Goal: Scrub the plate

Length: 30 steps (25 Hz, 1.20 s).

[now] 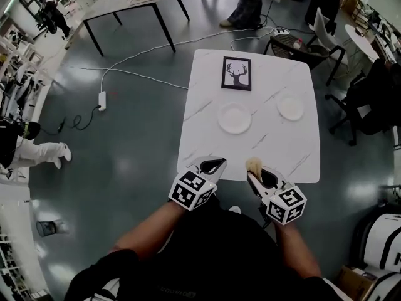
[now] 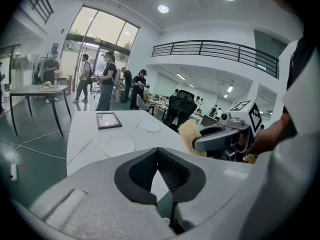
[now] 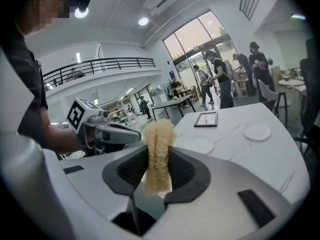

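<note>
Plainly, the nearer plate (image 1: 234, 118) is round, white and flat, lying near the middle of the white marbled table (image 1: 207, 105), just on the person's side of a black picture frame (image 1: 237, 74) that shows a deer's head; a second plate (image 1: 291, 107) of the same look lies to its right, nearer the table's right edge, well apart from the first; both show plain white faces. The right gripper (image 1: 251, 174) hangs over the table's near edge with its jaws pinching a scrubber (image 3: 159, 144), a pale tan, fibrous pad that stands upright between the pads and sticks out past the tips; the scrubber touches neither plate. The left gripper (image 1: 216, 163) hangs beside it at the same edge, just left of it; its own view shows the jaws (image 2: 159, 154) pressed together at the tips with nothing between them; both grippers are well short of the plates.
</note>
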Tool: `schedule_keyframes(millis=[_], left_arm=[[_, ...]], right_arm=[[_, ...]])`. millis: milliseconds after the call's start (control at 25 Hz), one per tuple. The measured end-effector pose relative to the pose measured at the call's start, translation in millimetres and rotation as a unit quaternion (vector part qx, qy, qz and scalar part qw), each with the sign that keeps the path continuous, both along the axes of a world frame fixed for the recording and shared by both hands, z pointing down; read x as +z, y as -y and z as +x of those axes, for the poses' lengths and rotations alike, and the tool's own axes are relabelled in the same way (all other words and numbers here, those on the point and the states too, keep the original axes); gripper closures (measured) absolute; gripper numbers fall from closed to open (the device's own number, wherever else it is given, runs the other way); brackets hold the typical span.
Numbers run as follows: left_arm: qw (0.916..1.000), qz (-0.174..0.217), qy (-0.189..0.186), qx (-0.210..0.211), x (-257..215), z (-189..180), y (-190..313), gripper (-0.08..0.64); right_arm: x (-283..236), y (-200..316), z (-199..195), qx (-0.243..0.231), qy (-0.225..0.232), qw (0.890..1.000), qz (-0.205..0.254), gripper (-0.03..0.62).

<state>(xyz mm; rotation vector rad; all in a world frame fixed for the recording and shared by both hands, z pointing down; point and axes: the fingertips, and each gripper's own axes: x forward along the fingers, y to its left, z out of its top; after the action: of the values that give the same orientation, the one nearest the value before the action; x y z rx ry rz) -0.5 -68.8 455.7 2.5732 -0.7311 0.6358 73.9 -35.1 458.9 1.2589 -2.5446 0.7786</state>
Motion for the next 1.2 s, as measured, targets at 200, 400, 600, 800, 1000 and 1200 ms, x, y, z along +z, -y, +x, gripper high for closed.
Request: schedule_keyframes(millis=[200,400,600,800,1000,1200], left_arm=[[0.9999,-0.009,0.007,0.012,20,-19,43,0.552],[0.9991,-0.038,0.011,0.017,46,-30,81,0.552],[0.9967,-0.078,0.014,-0.014,71,-40,115,0.552],[0.9870,-0.138,-0.005,-0.081,97,-46,142,0.552],[0.9415,-0.263,-0.095,-0.188,128,-40,160,0.552],[0.8872,-0.348,-0.161,-0.257,155,-22,184,0.451]], right_arm=[[15,40,-7,0.024,-0.023,0.999,-0.018,0.471],[23,75,-13,0.040,-0.049,0.998,-0.028,0.471],[34,99,-10,0.041,-0.076,0.995,-0.044,0.471],[46,133,-1,0.018,-0.115,0.992,-0.045,0.471],[61,168,8,-0.023,-0.147,0.988,-0.043,0.471],[68,191,11,-0.051,-0.143,0.987,-0.042,0.471]])
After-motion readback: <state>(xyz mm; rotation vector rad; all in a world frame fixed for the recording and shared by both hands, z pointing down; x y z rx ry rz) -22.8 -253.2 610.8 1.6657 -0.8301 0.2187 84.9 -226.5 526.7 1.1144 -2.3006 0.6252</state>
